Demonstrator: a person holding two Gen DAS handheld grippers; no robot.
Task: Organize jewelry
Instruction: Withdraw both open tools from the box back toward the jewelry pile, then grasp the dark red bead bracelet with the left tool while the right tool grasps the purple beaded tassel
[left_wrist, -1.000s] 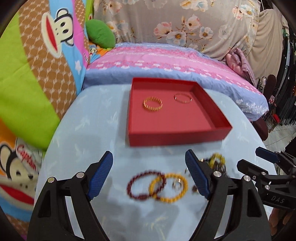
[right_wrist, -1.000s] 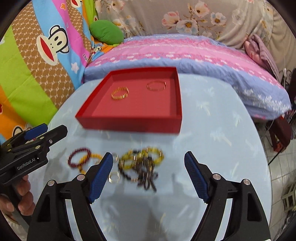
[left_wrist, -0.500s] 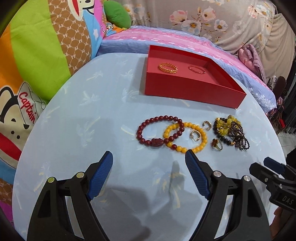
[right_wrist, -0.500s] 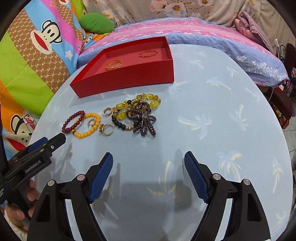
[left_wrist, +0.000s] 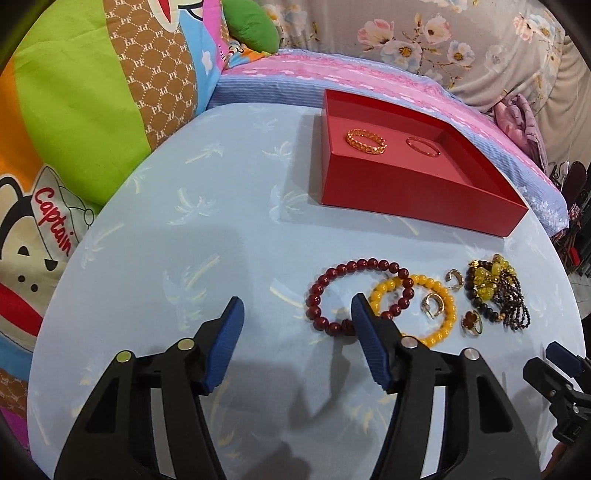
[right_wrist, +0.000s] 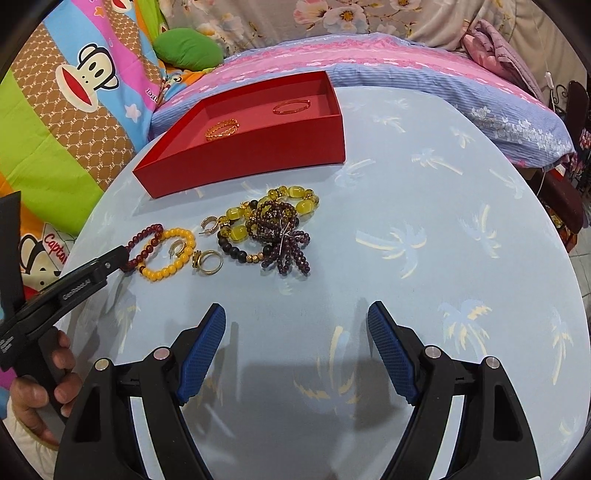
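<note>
Red card forms the shallow tray (left_wrist: 413, 192) that is set toward the far side of the round, pale-blue, palm-printed surface (left_wrist: 184, 229). Two pieces are seen on its floor, well apart from each other: a gold chain-link bangle (left_wrist: 366, 141) and a thin reddish bangle (left_wrist: 423, 147).

The remaining jewellery is spread on the surface in front of the tray. A dark red bead bracelet (left_wrist: 347, 295) is overlapped by a yellow bead bracelet (left_wrist: 439, 295), and a gold hoop earring (left_wrist: 433, 305) is seen lying inside the yellow ring. A second hoop earring (left_wrist: 455, 279) and a ring with a brown stone (left_wrist: 472, 322) are placed just beside it. Further right, a tangle of yellow, black and purple bead strands (right_wrist: 273, 229) is heaped together.

The left hand-held gripper (left_wrist: 297, 332) is held low over the surface; its jaws have just been closing, yet a clear gap is kept between them and only bare cloth is seen there. Its right blue pad (left_wrist: 369, 347) is seen against the near edge of the dark red bracelet; whether contact is made cannot be told. The right hand-held gripper (right_wrist: 295, 343) is held spread wide, nothing between its pads, near the bead tangle but apart from it. A hand (right_wrist: 44, 391) is seen on the left tool's grip.
</note>
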